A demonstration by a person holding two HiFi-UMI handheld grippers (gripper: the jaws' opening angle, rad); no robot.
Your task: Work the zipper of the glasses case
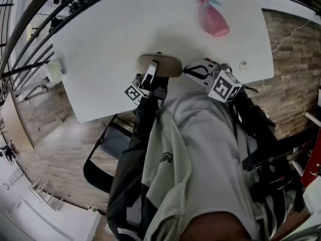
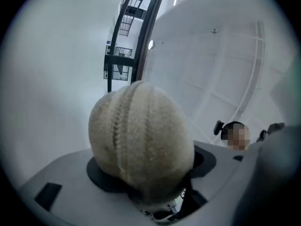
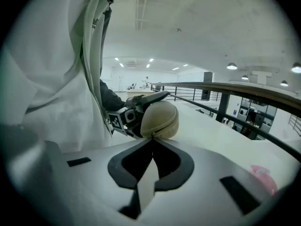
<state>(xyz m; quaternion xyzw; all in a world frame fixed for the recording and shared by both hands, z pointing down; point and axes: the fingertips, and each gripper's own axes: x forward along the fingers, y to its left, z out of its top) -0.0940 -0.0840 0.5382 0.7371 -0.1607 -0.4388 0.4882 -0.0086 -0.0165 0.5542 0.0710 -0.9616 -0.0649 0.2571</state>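
The beige oval glasses case (image 1: 161,64) lies at the near edge of the white table (image 1: 110,39). My left gripper (image 1: 150,75) reaches over that edge, its jaws spread wide and closed on the case's near side. In the left gripper view the case (image 2: 141,140) fills the gap between the jaws, its zipper seam running up the middle. My right gripper (image 1: 186,71) is at the case's right end. Its jaws are closed, with the tips (image 3: 151,142) right against the seam of the case (image 3: 161,118), where a small dark zipper pull sits.
A pink spray bottle (image 1: 213,18) stands on the far right of the table. A dark railing (image 1: 30,29) curves past the table's left side. A black bag (image 1: 113,142) hangs below the table edge. My pale jacket (image 1: 200,149) fills the lower view.
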